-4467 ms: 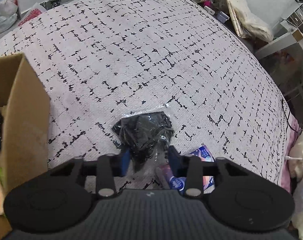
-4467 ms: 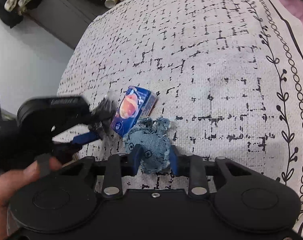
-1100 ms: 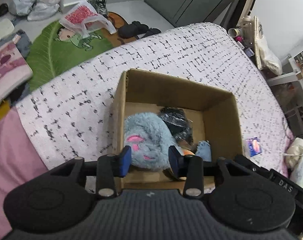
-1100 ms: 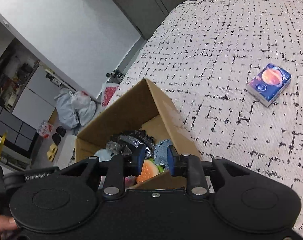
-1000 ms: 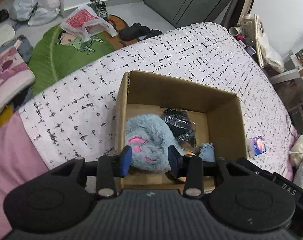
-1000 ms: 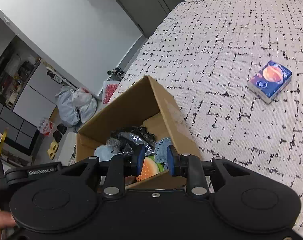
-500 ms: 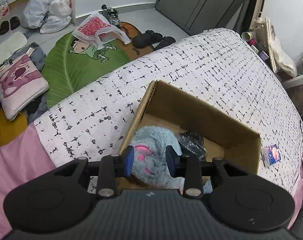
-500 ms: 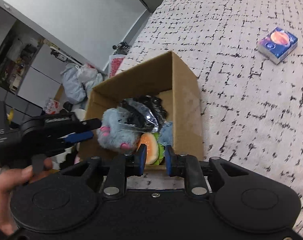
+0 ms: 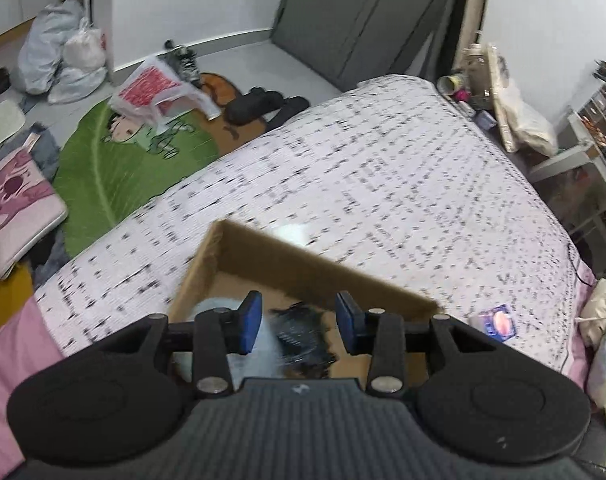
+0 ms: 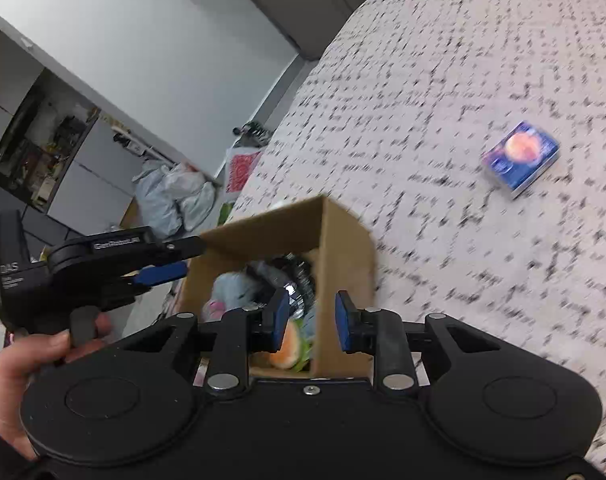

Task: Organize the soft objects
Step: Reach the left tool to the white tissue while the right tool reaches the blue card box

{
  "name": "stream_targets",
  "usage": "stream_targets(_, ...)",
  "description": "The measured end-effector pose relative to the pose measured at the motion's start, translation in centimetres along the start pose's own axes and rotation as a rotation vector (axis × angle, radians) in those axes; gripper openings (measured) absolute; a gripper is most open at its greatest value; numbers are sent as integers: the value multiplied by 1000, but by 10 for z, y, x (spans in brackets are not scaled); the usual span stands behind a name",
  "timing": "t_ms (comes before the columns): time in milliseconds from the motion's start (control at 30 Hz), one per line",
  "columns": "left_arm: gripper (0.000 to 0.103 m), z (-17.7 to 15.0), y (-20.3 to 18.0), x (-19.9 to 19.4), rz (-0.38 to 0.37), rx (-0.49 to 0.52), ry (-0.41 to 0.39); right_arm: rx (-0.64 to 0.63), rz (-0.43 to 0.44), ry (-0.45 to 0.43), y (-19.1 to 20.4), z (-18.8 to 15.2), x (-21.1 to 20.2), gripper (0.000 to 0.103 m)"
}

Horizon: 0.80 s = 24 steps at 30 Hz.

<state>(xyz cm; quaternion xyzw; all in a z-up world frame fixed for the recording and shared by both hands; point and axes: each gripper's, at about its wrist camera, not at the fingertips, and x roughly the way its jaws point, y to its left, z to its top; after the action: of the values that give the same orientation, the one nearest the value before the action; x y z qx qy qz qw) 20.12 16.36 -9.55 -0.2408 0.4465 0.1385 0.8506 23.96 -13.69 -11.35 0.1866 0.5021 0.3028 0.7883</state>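
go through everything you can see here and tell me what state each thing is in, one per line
Cardboard box: open-topped, on the bed, holding soft items.
Blue plush: inside the box.
Black bagged item: inside the box.
Blue packet: lying flat on the bedspread, outside the box.
Left gripper: jaws opening, empty.
Right gripper: jaws opening, empty.

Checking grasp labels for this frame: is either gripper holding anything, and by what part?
Nothing is held. Left gripper and right gripper are both empty, jaws opening, above the cardboard box; the soft items lie inside it.
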Motion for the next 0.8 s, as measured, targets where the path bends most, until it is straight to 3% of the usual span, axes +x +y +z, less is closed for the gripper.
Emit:
stream_targets(133,43,5,-21,1,-22,35,1,8,-34,-20,-18,12,-8,29)
stream_targets(267,45,7,-44,3,-36,77,1,23,-81,-49,-35,23,-15,46)
stream_targets(433,45,9,-66,11,-29,118,17,38,-115,-68,-57,37,-22,48)
stream_targets(533,47,10,-76,16,-25,128,34,53,-132,-75,-68,44,-24,55)
stream_targets(567,49,11,-79,18,-23,129,40,59,-136,-77,-71,46,-25,57)
stream_targets(633,68,11,-86,21,-12,136,48,71,-145,-79,-79,50,-26,61)
stream_targets(700,76,12,-94,22,-2,156,41,75,-155,-82,-85,55,-26,68)
stream_targets(800,78,12,-107,28,8,202,45,58,-191,-93,-91,64,-26,83)
